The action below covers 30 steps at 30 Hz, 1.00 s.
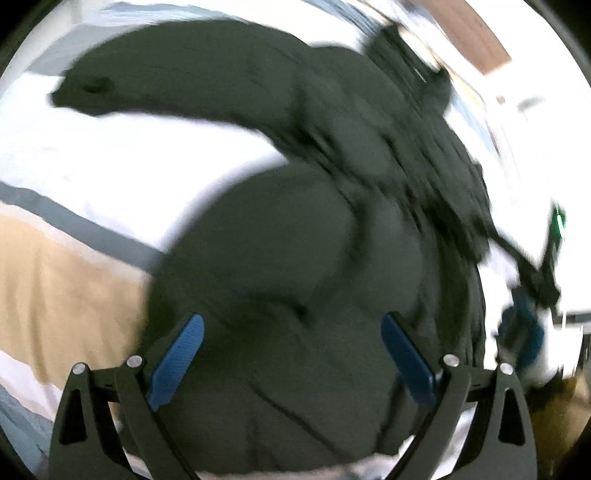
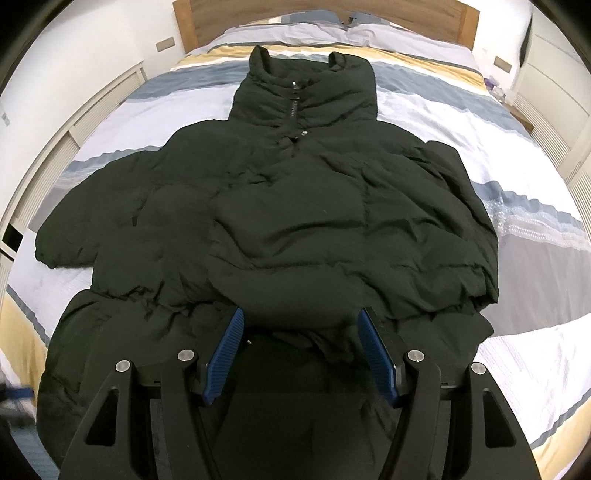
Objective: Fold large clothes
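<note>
A large dark green puffer jacket [image 2: 295, 206] lies front up on the bed, collar toward the headboard. Its right sleeve is folded across the chest and its left sleeve [image 2: 74, 225] lies spread to the left. My right gripper [image 2: 299, 325] is open over the jacket's lower hem, with the fabric between its blue pads [image 2: 225, 354] but not pinched. The left wrist view is motion-blurred: my left gripper [image 1: 291, 325] is open just above the jacket [image 1: 295, 240], holding nothing. The spread sleeve [image 1: 110, 81] reaches to the upper left there.
The bed has a striped blue, white and yellow duvet [image 2: 517, 177], pillows and a wooden headboard [image 2: 221, 18]. White slatted cabinets [image 2: 55, 147] flank the bed on both sides. The right gripper [image 1: 524, 332] shows blurred at the right of the left wrist view.
</note>
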Each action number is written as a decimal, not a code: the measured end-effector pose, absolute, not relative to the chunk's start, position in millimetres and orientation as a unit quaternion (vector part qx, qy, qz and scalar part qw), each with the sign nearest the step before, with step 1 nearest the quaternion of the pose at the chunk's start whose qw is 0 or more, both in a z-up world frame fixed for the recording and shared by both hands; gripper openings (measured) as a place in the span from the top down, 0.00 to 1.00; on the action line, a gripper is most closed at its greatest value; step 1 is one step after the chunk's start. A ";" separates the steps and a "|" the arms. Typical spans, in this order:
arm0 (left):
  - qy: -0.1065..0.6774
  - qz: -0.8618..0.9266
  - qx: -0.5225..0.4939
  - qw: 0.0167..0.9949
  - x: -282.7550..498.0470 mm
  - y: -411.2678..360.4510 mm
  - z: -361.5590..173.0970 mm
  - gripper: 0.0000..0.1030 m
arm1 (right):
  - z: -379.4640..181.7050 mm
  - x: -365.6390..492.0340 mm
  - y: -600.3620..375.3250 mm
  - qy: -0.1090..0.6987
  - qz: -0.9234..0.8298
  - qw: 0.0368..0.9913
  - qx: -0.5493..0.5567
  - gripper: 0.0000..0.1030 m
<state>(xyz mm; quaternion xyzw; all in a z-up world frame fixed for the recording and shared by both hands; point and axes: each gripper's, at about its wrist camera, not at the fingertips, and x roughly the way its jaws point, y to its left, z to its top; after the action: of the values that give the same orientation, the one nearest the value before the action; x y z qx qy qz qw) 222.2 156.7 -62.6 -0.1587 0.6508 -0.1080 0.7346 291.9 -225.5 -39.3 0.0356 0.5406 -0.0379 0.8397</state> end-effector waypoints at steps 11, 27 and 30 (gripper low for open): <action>0.523 0.040 -0.350 0.776 335.7 331.7 -118.0 0.05 | -37.4 299.2 -210.5 0.544 -0.032 0.838 0.023 0.38; 0.466 0.056 -0.509 0.721 394.8 386.2 -190.0 0.58 | -17.6 272.8 -215.8 0.551 -0.058 0.832 0.013 0.38; 0.461 0.047 -0.486 0.741 399.2 375.5 -173.1 0.84 | -11.3 264.9 -224.1 0.547 -0.061 0.835 0.019 0.38</action>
<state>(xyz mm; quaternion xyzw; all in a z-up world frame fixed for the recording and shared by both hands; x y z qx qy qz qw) 399.2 375.5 -173.1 -0.4860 0.4614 0.0472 0.7407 264.9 -224.1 -11.3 0.0189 0.5469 -0.0606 0.8348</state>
